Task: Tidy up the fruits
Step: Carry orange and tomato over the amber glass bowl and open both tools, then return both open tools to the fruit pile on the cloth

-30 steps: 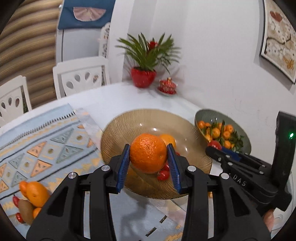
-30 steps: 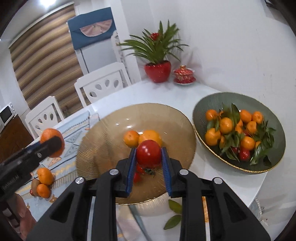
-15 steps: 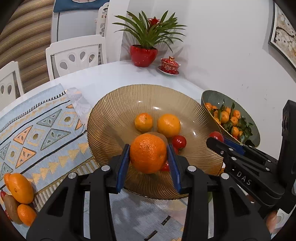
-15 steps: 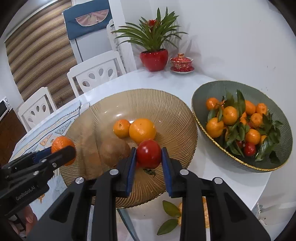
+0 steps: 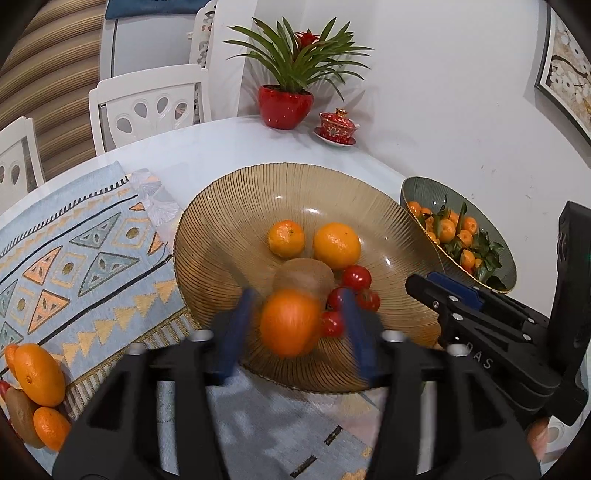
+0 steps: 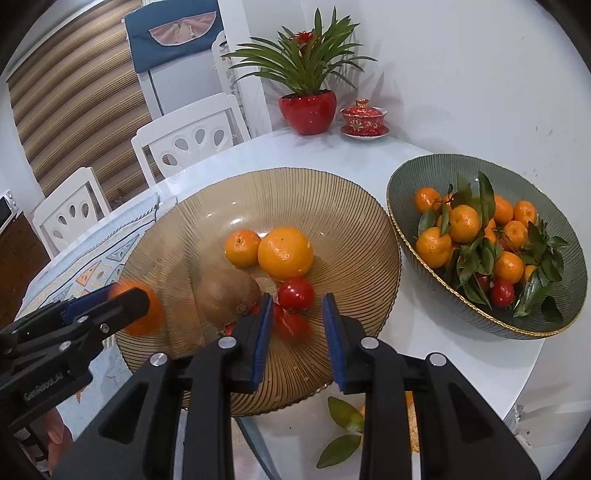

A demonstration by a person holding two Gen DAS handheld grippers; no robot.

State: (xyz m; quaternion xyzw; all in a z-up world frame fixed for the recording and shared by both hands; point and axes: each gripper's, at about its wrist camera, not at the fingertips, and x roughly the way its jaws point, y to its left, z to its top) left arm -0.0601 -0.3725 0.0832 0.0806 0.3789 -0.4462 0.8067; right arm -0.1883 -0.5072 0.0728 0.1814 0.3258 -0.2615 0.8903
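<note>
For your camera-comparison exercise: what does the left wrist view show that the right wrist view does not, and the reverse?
Only the left wrist view: loose fruit pile at the patterned mat's corner, and a framed picture.
Only the right wrist view: loose leaves on the table, and a blue chair cover.
Both: amber glass bowl, green bowl, kiwi, potted plant.

**Image quality: even indoor light, local motion blur, strong fisheye distortion**

Both views are brightly and evenly lit from above; shadows are soft and short. The potted plant (image 6: 308, 72) throws a faint shadow on the white wall. Small glare spots sit on the amber bowl (image 5: 236, 206) and the glossy table (image 6: 406, 325). In the left wrist view the left gripper (image 5: 291, 328) and an orange (image 5: 290, 323) between its pads are smeared by motion blur; the background stays sharp. Straight lines bend toward the edges, and black vignetting fills the corners.
</note>
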